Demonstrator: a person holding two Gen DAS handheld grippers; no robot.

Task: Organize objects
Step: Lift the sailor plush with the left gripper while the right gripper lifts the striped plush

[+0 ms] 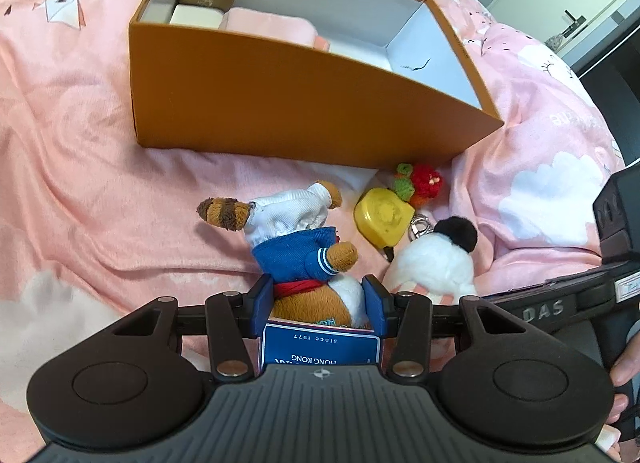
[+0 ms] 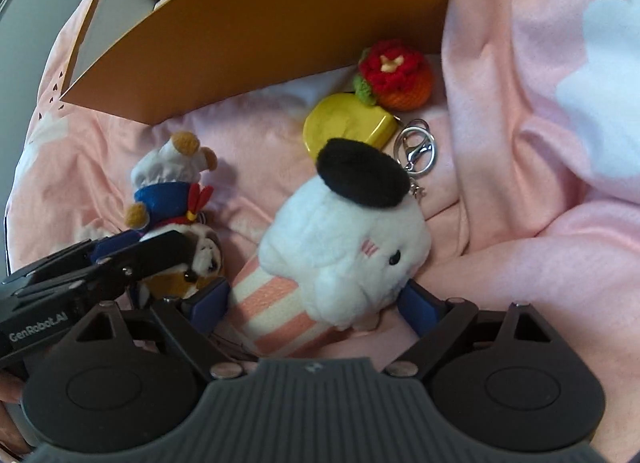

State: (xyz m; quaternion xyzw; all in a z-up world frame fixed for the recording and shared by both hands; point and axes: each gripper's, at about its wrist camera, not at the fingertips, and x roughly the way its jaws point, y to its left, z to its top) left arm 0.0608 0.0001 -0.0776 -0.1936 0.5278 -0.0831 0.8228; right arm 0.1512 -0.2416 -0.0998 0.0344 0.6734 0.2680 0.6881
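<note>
Item: bear plush (image 1: 304, 251), blue jacket and white trousers, lying on the pink blanket (image 1: 80, 183) in front of the orange box (image 1: 296, 111). Your left gripper (image 1: 320, 299) is clamping its head between half-closed pads, tag card trapped beneath.

Item: white plush (image 2: 344, 247), black cap, pink-striped body, lying beside the bear. Your right gripper (image 2: 316, 303) is straddling it, jaws spread wide, pads not pressing.

Step, as judged: you are picking up both toys for the box. Next move is calling for the right jaws to close on the striped body, then a lift over the box wall.

Nearby: yellow case (image 2: 344, 125), crochet flower (image 2: 396, 79), key clasp (image 2: 416, 149).

Obscured: most of the box floor; the bear's face is showing only partly in the right view.
</note>
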